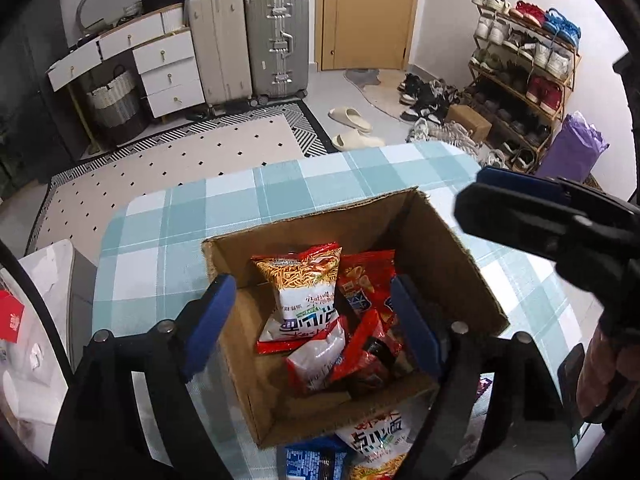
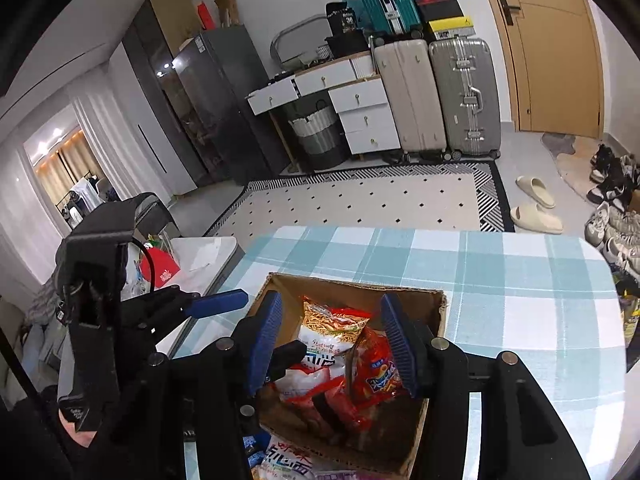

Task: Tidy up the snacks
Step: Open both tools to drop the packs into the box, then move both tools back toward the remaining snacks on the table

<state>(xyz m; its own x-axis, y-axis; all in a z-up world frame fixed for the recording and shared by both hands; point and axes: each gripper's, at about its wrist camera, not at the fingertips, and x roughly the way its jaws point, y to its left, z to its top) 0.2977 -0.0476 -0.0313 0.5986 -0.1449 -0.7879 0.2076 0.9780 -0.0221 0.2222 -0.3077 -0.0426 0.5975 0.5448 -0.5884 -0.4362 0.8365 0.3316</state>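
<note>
Because both tools hang tilted down over the open cardboard box (image 1: 440, 256), the snacks inside it can be read as already sorted: a noodle-snack packet (image 1: 304, 288) leans upright against the far wall, with red crisp packets (image 1: 368, 280) heaped just beside it. The left hand-held gripper (image 1: 312, 328) stands with its blue pads wide apart and nothing pressed between them; the upright packet sits loose just ahead of its tips, so I judge it has been let go where the box wall props it up. The right hand-held gripper (image 2: 332, 340) has its pads narrower, on either side of a red packet (image 2: 376, 364), but whether they press on that packet or merely frame it I cannot tell. Behind and below both tools, outside the near wall of the box, more packets (image 1: 376, 440) lie on the checked tabletop (image 1: 280, 188), among them a blue one (image 1: 312, 460). Those look like the share of the job left, lying close to the box so each needs only a short lift over the wall
</note>
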